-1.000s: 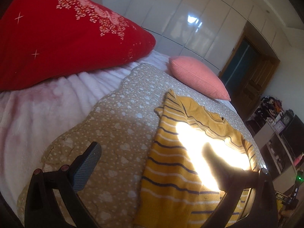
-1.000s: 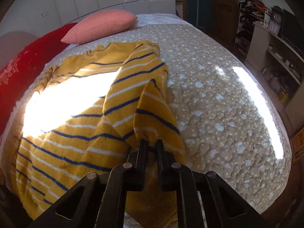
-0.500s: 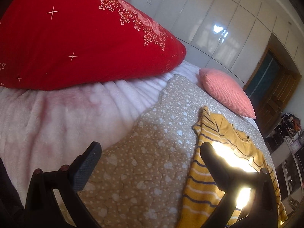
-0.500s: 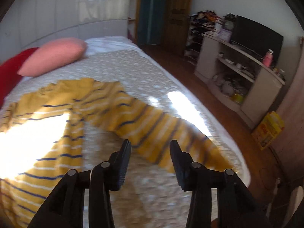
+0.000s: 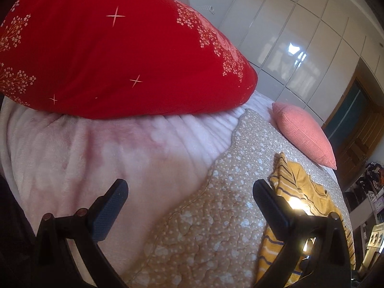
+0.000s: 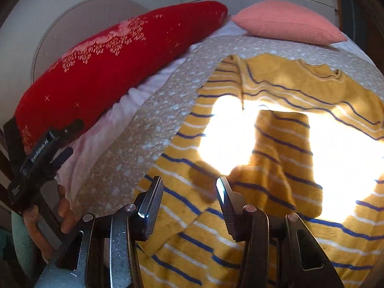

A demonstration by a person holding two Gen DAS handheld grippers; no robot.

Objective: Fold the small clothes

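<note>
1. A bed fills both views, covered by a beige quilt (image 5: pixel 216 228) printed with small white shapes; a pale pink fleece blanket (image 5: pixel 96 148) lies beside it toward the head of the bed.
2. A large red pillow (image 5: pixel 115 55) with white flower and star prints rests on the fleece, and a smaller pink cushion (image 5: pixel 304 132) sits further along the bed.
3. The yellow sweater (image 6: pixel 276 156) with navy and white stripes lies spread on the quilt, one sleeve folded across its body, with a bright patch of sunlight on it.
4. The left gripper (image 5: pixel 189 204) hovers over the quilt edge, jaws spread wide and holding nothing; the sweater lies just past its right finger.
5. The right gripper (image 6: pixel 189 192) is above the sweater's lower part, jaws apart and empty.
6. Only the left view shows glossy white wardrobe doors (image 5: pixel 300 43) and a wooden door (image 5: pixel 360 139).
7. Only the right view shows the person's left hand (image 6: pixel 48 218) grasping its gripper beside the bed.
</note>
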